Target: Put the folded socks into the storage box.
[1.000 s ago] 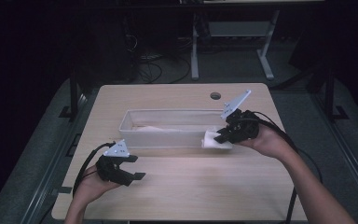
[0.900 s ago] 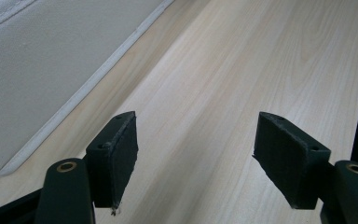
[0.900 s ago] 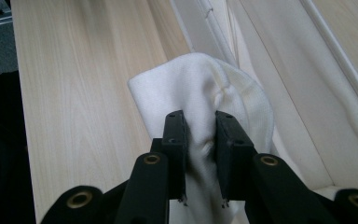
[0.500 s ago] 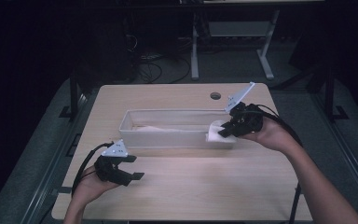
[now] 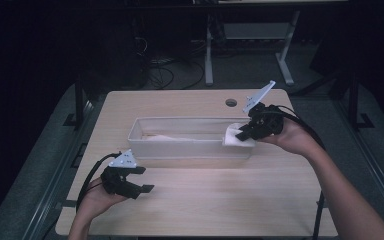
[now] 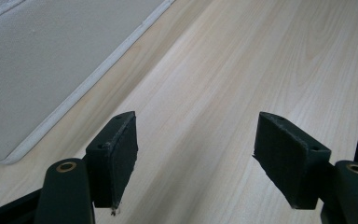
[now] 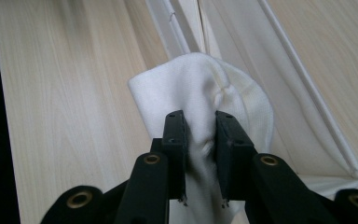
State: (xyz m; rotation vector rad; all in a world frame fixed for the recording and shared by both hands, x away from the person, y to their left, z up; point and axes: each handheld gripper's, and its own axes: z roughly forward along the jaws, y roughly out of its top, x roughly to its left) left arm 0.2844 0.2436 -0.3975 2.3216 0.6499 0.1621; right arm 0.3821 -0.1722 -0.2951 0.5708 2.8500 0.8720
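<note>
While tool-pinched, white cloth (image 7: 200,93) over bin (image 5: 190,146).

Right gripper (image 5: 241,133) carried white cloth (image 5: 236,138) over bin (image 5: 180,149) end.

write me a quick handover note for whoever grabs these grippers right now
Right gripper: shut on the white cloth, held over the right end of the long white bin.
Left gripper: open, holding nothing, low over the bare table in front of the bin's left end.
Done: cloth picked up and brought to the bin.
Left: probably lower it inside and release.
</note>
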